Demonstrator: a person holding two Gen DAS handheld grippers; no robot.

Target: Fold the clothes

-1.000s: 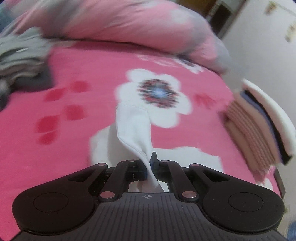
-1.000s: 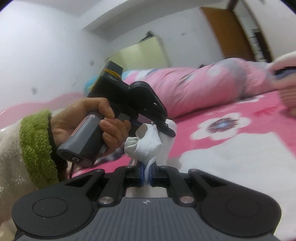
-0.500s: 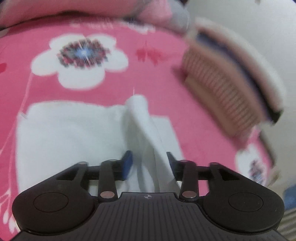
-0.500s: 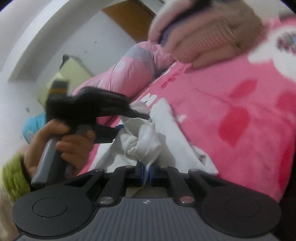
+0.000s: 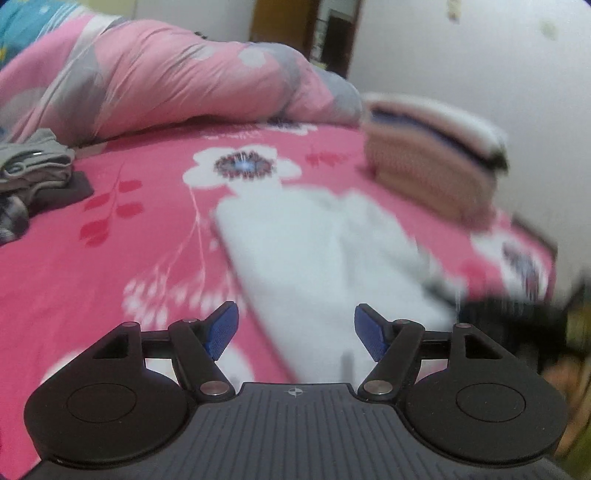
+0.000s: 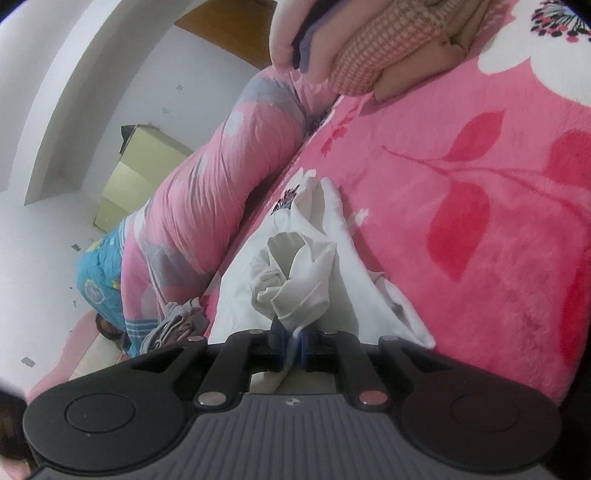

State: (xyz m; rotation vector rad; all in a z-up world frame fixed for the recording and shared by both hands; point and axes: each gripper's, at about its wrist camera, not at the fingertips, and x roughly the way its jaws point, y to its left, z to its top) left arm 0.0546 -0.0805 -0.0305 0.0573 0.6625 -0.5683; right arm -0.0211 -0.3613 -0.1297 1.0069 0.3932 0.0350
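The left wrist view is smeared by motion, so the edges of the white cloth (image 5: 314,251) are soft and a dark shape at the right edge cannot be identified. The left gripper (image 5: 295,332) has its jaws wide apart with nothing between them, hanging over the cloth, which lies spread on the blanket (image 5: 110,266). In the right wrist view the right gripper (image 6: 291,341) is clamped on a bunched fold of the cloth (image 6: 295,266), the pinch point itself hidden behind the gathered fabric. The blanket is pink with red leaves and white flowers. A folded stack (image 5: 432,170) sits near the cloth, cut off at the top in the right view. A rolled pink quilt (image 5: 166,88) lies along the far side, grey clothes (image 5: 33,166) sit at the left, and white walls and a brown door (image 5: 280,22) stand behind.
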